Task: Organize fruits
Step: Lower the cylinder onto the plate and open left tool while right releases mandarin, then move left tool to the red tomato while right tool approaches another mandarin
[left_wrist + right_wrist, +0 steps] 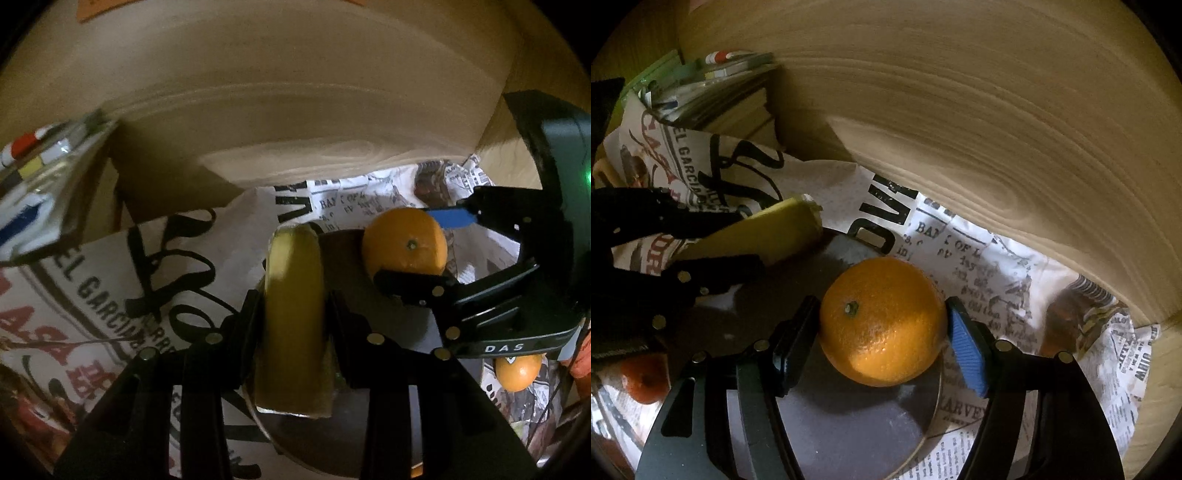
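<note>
Yellow and blunt-ended, the peeled-looking banana piece (293,295) sits clamped between the two black fingers of the left gripper (293,317), whose jaws stand narrow and press on its flanks; that gripper tilts steeply downward, holding the fruit just above the round grey metal plate (857,417). From the right wrist view the same banana piece (775,229) shows at the left, its cut end over the plate's far rim, with the left gripper (713,240) coming in from the left edge. The right gripper (882,332) also points steeply down, its jaws set about halfway apart around the round orange with a green stem scar (882,321). The dark left pad (794,347) lies right at the orange's skin, while the blue ribbed pad (967,354) on the other side appears to stand a sliver off it, so I cannot tell whether the fruit is gripped or merely framed; the orange seems to rest on the plate. In the left wrist view the orange (404,243) lies just right of the banana, between the right gripper (424,254) fingers. A second, smaller orange (517,371) lies on the newsprint-patterned paper (979,258) beside the plate, and pale wooden walls (997,110) rise behind.
</note>
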`<move>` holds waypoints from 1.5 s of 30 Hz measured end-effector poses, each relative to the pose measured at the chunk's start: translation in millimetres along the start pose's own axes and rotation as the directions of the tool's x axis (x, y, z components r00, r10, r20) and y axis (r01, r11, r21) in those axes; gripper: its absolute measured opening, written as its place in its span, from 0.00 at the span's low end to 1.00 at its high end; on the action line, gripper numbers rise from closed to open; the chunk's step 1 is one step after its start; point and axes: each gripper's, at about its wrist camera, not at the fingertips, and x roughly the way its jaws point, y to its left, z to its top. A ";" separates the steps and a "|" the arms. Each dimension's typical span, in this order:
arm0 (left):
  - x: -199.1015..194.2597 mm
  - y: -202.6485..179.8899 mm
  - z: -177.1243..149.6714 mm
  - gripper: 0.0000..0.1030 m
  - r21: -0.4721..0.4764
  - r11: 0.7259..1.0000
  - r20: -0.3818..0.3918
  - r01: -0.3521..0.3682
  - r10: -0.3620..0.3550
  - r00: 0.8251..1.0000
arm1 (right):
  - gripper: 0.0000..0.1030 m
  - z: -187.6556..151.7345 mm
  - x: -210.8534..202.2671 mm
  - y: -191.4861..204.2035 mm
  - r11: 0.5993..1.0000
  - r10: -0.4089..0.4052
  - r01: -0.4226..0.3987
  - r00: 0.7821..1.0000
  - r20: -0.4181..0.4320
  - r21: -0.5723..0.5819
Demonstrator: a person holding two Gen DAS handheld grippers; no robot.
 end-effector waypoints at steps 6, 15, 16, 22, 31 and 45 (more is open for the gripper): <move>-12.7 -4.5 3.8 0.35 0.021 1.000 0.039 -0.018 0.017 0.999 | 0.64 -4.6 -4.5 -8.3 0.999 0.015 -0.015 1.000 -0.008 0.029; -57.6 -5.1 -6.6 0.35 0.003 0.995 0.146 -0.095 0.094 0.985 | 0.80 -24.7 -52.7 -8.2 0.996 -0.054 0.045 0.991 0.124 0.071; -65.0 -5.6 -9.2 0.35 -0.004 0.995 0.159 -0.096 0.095 0.983 | 0.80 -27.1 -60.1 -6.5 0.996 -0.065 0.055 0.988 0.140 0.073; -100.2 -10.8 -24.2 0.36 -0.024 0.993 0.228 -0.118 0.120 0.966 | 0.80 -47.8 -108.6 -0.3 0.991 -0.108 0.083 0.964 0.243 0.109; -145.1 -19.9 -62.2 0.48 -0.041 0.990 0.300 -0.138 0.143 0.943 | 0.81 -79.9 -151.5 14.0 0.976 -0.190 0.138 0.918 0.348 0.169; -150.1 -25.9 -116.5 0.56 -0.061 0.991 0.264 -0.118 0.130 0.956 | 0.89 -144.3 -157.7 17.1 0.956 -0.227 0.144 0.916 0.330 0.257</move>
